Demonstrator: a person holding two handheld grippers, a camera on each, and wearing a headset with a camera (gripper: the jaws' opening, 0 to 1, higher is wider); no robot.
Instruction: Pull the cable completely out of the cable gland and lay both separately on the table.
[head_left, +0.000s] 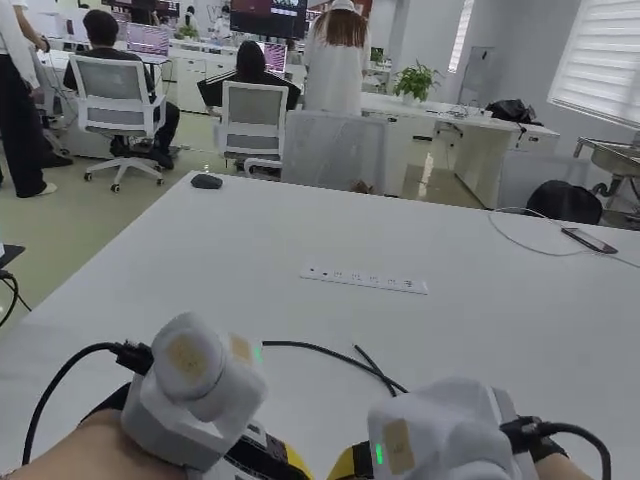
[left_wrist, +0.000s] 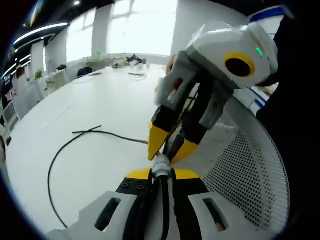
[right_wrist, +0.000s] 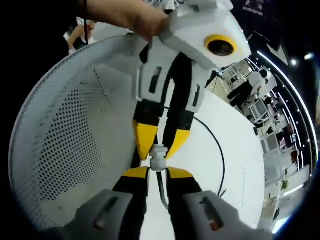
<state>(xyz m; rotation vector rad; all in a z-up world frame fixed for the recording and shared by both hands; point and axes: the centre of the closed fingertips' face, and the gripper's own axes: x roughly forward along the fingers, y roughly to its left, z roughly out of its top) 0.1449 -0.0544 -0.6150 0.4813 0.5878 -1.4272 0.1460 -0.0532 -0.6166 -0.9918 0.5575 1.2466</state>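
- Cable gland (left_wrist: 161, 165), pale grey, sits low and centre in the left gripper view, pinched between the yellow tips of the left gripper (left_wrist: 161, 173), whose jaws stand narrow on it.
- Right gripper (left_wrist: 171, 149) comes in from the upper right of that view, tip to tip with the left one. Its jaws are drawn narrow just past the gland, on what looks like the cable (left_wrist: 115, 135).
- In the right gripper view the gland lies mid-frame between the two pairs of yellow tips, with a thin line of cable running back between the lower pair.
- White perforated mesh panel (left_wrist: 245, 170) curves along the lower right of the left gripper view, just beside the grippers.
- The rest of the cable loops loose on the white table (head_left: 300, 230), across the lower middle of the head view.
- Farther up the table lie a white power strip (head_left: 365, 281), a dark mouse (head_left: 206, 181) and, at right, a phone (head_left: 588, 240).
- Office chairs (head_left: 252, 120) and people occupy the top of the frame.
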